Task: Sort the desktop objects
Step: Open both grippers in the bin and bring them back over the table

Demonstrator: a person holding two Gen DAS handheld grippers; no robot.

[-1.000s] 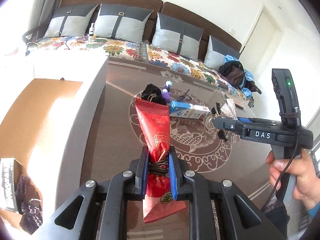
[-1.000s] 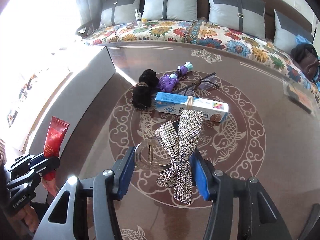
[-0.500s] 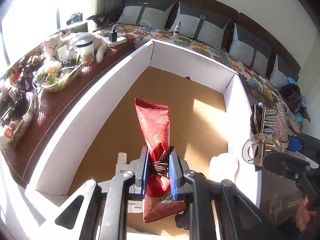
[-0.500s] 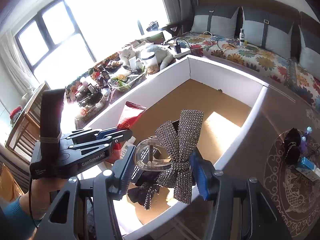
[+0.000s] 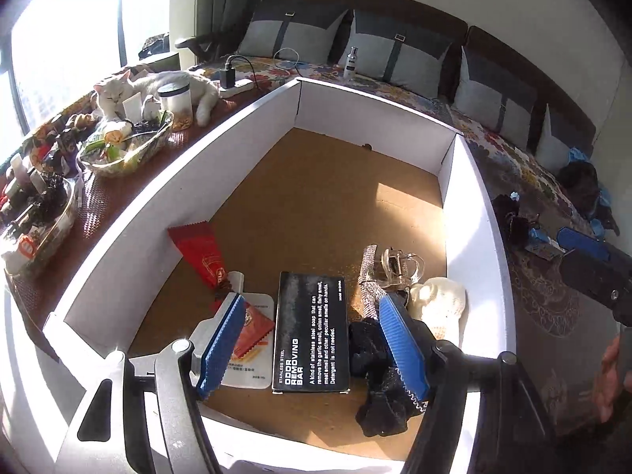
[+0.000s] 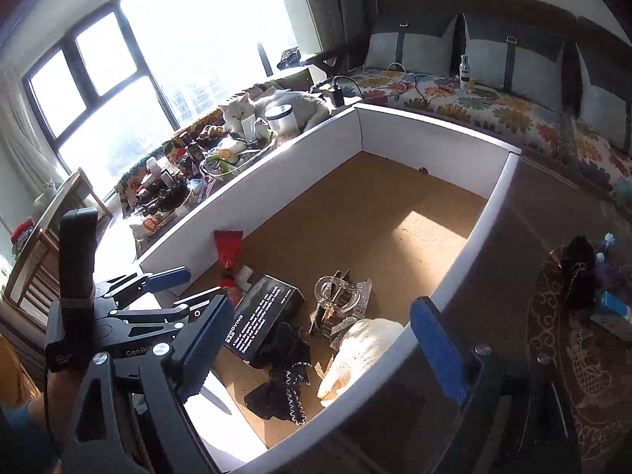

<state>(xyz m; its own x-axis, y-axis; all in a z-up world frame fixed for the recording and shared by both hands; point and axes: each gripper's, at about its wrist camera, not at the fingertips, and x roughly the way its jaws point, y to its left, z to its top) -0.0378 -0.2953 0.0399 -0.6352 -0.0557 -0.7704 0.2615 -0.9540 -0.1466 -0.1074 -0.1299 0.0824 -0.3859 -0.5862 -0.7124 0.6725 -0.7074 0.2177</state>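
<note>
Two grippers hang over a big white box (image 5: 466, 197) with a brown floor like cardboard. The box sits on a dark table (image 6: 513, 276) with pale fish and swirl drawings on it. Behind it runs a long seat with a flowery cover (image 6: 474, 98) and grey cushions (image 5: 414, 59). A white cat (image 5: 158, 83) lies by the sunny window.

The left gripper (image 5: 312, 339) has just been opening its jaws, and nothing is between them. The red packet (image 5: 201, 256) lies on the box floor, leaning by the left wall. The right gripper (image 6: 316, 347) has also just been opening its jaws wide, and they are empty. The sparkly bow clip (image 6: 339, 304) lies in the box beside a flat black box (image 5: 312, 331) with white letters.

A soft cream knitted thing (image 6: 355, 351) and a black lacy cloth (image 6: 284, 375) are partly hidden by the jaws. Small dark things (image 6: 578, 272) on the table are cut off and hard to make out
</note>
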